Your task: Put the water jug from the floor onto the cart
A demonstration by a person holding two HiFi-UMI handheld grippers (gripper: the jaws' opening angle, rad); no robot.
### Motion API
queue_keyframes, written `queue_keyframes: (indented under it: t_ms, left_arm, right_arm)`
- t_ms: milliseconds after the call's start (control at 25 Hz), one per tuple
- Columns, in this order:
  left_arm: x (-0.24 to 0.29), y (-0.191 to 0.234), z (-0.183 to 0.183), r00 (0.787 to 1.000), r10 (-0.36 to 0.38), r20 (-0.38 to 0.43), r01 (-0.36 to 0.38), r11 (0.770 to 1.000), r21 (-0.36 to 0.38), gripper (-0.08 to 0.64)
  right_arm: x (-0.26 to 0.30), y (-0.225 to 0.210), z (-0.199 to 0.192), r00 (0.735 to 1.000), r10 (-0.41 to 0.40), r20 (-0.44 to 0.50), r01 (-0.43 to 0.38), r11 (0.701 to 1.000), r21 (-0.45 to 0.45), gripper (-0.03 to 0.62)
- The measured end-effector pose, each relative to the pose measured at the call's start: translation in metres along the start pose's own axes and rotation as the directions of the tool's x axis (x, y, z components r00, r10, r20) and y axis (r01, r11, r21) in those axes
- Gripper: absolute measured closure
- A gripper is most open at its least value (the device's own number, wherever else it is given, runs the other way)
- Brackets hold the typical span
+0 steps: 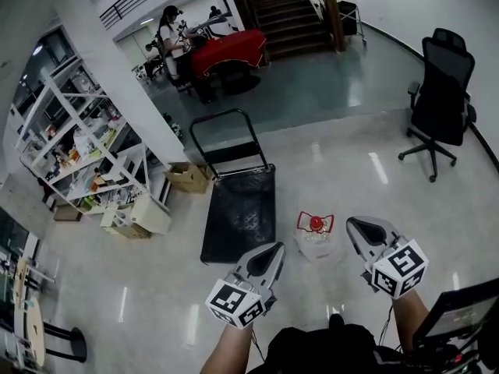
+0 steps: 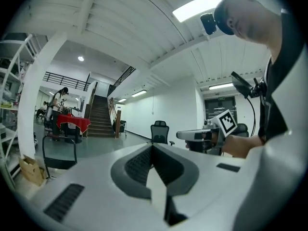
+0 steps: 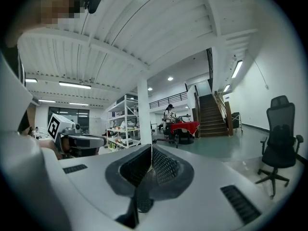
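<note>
Glossy floor (image 1: 351, 170) carries the water jug (image 1: 316, 240) beside the cart (image 1: 242, 209), so we hold the left hand-held gripper (image 1: 274, 249) and right hand-held gripper (image 1: 355, 224) pressed together, empty, near it.

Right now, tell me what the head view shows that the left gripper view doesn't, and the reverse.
Head view only: the water jug, standing on the floor beside the black deck of the cart.

Left gripper view only: the ceiling light strip, and a close look along the left gripper, with its jaws together and nothing between them.

Both: the right gripper, the office chair, the staircase, the red-covered table and a cardboard box.
</note>
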State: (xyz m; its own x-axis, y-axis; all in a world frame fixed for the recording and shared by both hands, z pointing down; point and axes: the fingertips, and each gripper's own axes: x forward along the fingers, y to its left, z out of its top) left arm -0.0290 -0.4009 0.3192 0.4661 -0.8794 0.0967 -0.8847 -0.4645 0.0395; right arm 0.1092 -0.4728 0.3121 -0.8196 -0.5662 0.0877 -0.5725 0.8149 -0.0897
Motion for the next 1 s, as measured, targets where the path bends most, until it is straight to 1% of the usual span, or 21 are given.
queue_keyframes:
  t_ms: [120, 240, 400, 480, 600, 720, 800, 840, 920, 960, 1000]
  left_arm:
    - [0.026, 0.033, 0.001, 1.0, 0.029, -0.009, -0.029, 1.0, -0.001, 0.569]
    - [0.04, 0.068, -0.001, 0.999, 0.044, -0.016, -0.044, 0.999, -0.029, 0.569]
    - [0.07, 0.118, -0.007, 1.0, 0.015, 0.002, -0.015, 0.998, -0.054, 0.569]
    - [0.079, 0.139, -0.01, 1.0, -0.006, -0.001, 0.006, 0.999, -0.043, 0.569]
    - [0.094, 0.167, -0.014, 1.0, -0.024, -0.011, 0.024, 1.0, -0.002, 0.569]
    - [0.111, 0.2, -0.016, 0.999, -0.02, -0.025, 0.02, 1.0, -0.02, 0.569]
    - [0.122, 0.215, -0.022, 0.999, -0.007, -0.051, 0.005, 1.0, -0.027, 0.569]
    - [0.129, 0.219, -0.027, 0.998, -0.009, -0.064, 0.007, 0.999, -0.032, 0.569]
    - [0.147, 0.227, -0.038, 0.996, -0.021, -0.087, 0.016, 0.998, -0.057, 0.569]
    - [0.159, 0.233, -0.046, 0.995, -0.017, -0.099, 0.011, 0.998, -0.067, 0.569]
    - [0.171, 0.24, -0.054, 0.994, 0.003, -0.111, -0.011, 0.998, -0.069, 0.569]
  right_arm:
    - [0.037, -0.027, -0.001, 1.0, 0.004, -0.005, -0.004, 1.0, 0.017, 0.589]
    - [0.074, -0.036, 0.0, 1.0, 0.018, -0.007, -0.018, 0.999, 0.035, 0.589]
    - [0.127, -0.057, 0.004, 1.0, -0.013, 0.007, 0.013, 1.0, 0.028, 0.589]
    - [0.149, -0.062, -0.001, 0.999, -0.032, -0.012, 0.032, 0.999, 0.023, 0.589]
    - [0.179, -0.074, -0.002, 0.997, -0.064, -0.046, 0.064, 0.998, -0.004, 0.588]
    - [0.208, -0.091, 0.0, 0.994, -0.096, -0.048, 0.096, 0.995, 0.007, 0.588]
    - [0.225, -0.105, -0.014, 0.991, -0.11, -0.082, 0.112, 0.993, 0.023, 0.581]
    - [0.233, -0.114, -0.025, 0.988, -0.111, -0.103, 0.116, 0.992, 0.044, 0.566]
    - [0.247, -0.138, -0.05, 0.984, -0.105, -0.141, 0.121, 0.986, 0.111, 0.518]
    - [0.254, -0.153, -0.065, 0.981, -0.107, -0.159, 0.131, 0.981, 0.146, 0.505]
    - [0.262, -0.171, -0.082, 0.976, -0.115, -0.184, 0.147, 0.973, 0.175, 0.499]
